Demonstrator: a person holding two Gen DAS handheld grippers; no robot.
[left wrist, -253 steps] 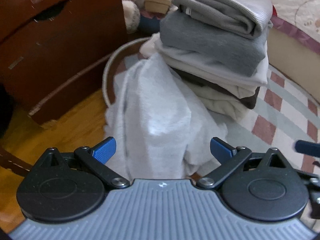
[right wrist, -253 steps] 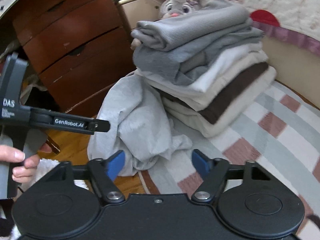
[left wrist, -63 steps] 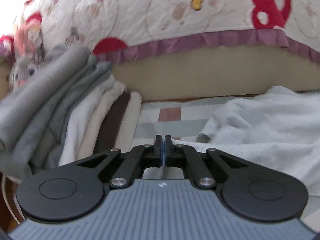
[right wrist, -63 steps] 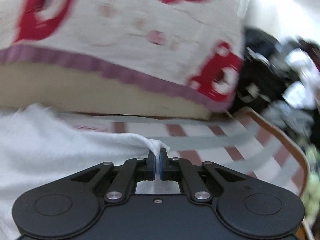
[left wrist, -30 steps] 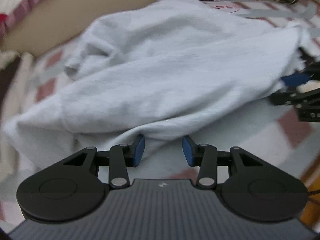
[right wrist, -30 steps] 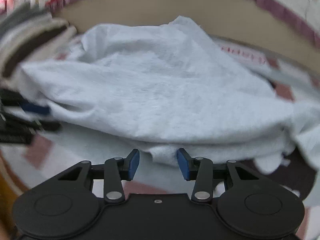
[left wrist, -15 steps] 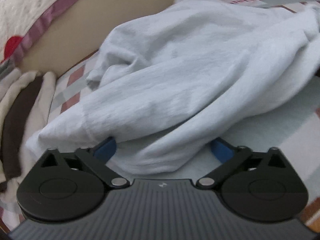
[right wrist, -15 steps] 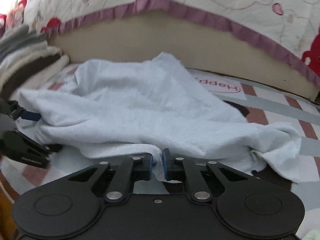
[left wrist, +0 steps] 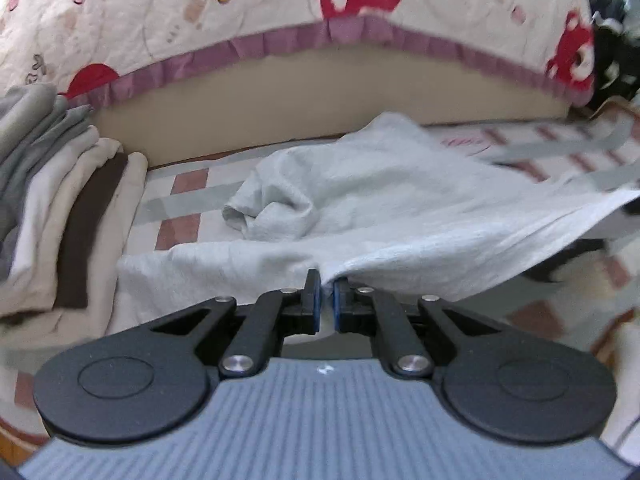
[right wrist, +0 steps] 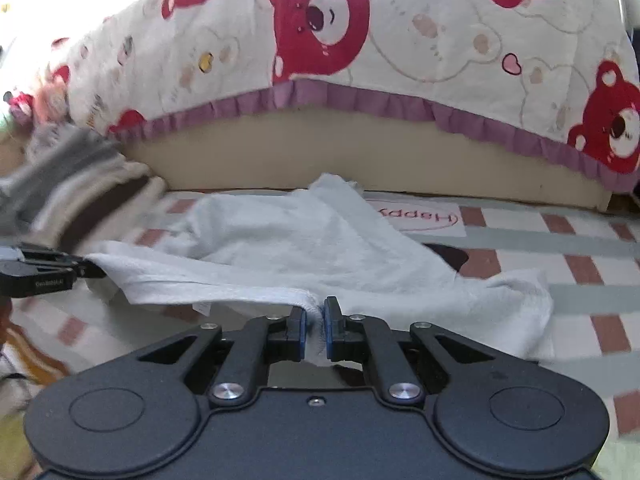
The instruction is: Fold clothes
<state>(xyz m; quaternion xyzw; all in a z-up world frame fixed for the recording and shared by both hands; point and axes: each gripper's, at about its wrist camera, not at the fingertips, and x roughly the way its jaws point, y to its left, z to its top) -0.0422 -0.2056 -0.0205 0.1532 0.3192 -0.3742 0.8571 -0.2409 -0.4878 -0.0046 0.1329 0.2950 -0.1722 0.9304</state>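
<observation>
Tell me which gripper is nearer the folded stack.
Left. The left gripper, shut on the white garment, is just right of the stack. The right gripper grips the same hem farther along, beyond the left one.

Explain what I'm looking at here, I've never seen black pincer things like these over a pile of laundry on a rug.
There is no robot. A person holds one two-finger tool in each hand, and each tool carries a wide-angle camera looking forward along its fingers, so each picture is that tool's own view.

In the left camera's picture, the left tool is shut on the near edge of a white garment. In the right camera's picture, the right tool is shut on another part of that edge, which hangs in the air between them. The left tool also shows at that picture's left edge.

The rest of the garment lies rumpled on a checked rug. A stack of folded clothes stands to the left. Behind is a bed with a bear-print cover.
</observation>
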